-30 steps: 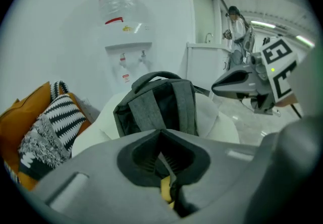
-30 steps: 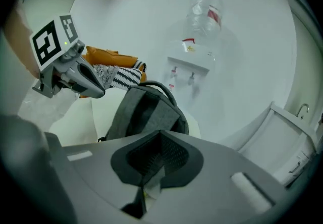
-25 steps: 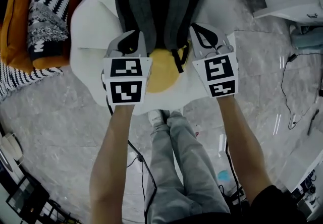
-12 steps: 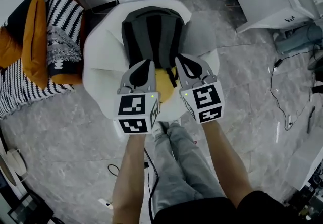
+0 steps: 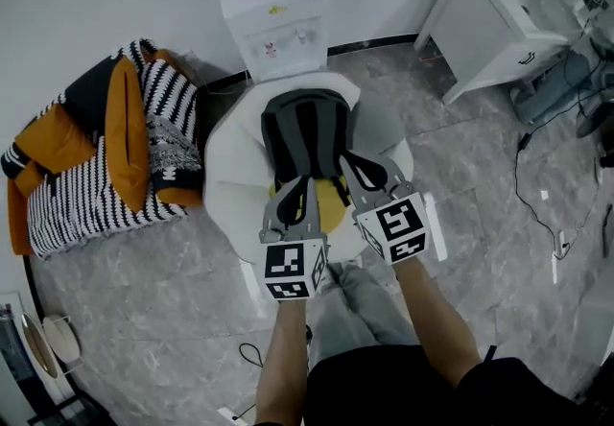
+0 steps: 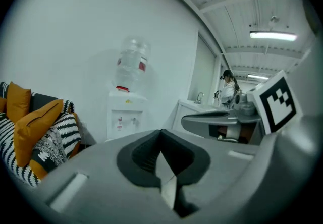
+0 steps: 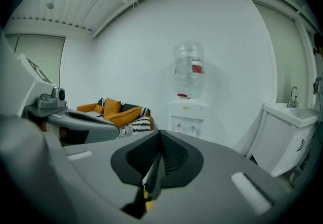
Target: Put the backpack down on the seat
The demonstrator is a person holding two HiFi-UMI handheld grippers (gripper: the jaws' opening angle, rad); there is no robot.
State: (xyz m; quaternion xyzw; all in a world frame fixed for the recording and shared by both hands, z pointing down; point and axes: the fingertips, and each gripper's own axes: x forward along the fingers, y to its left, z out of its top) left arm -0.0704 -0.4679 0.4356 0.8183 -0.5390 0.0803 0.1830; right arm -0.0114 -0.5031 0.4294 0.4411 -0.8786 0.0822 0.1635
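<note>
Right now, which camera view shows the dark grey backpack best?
The head view: the whole dark grey backpack shows from above, on the round white seat. The right gripper view shows only a dark strip, probably its strap, between the shut jaws. The left gripper view shows none of it clearly.

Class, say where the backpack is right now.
Head view, centre: the backpack lies on the white seat, just on the near side of the water dispenser, with the striped cushions to its left.

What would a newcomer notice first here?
A grey backpack stands on the white seat at centre, the left gripper and right gripper shut on its straps. Left of it lie orange and striped cushions; behind it stands a water dispenser.
</note>
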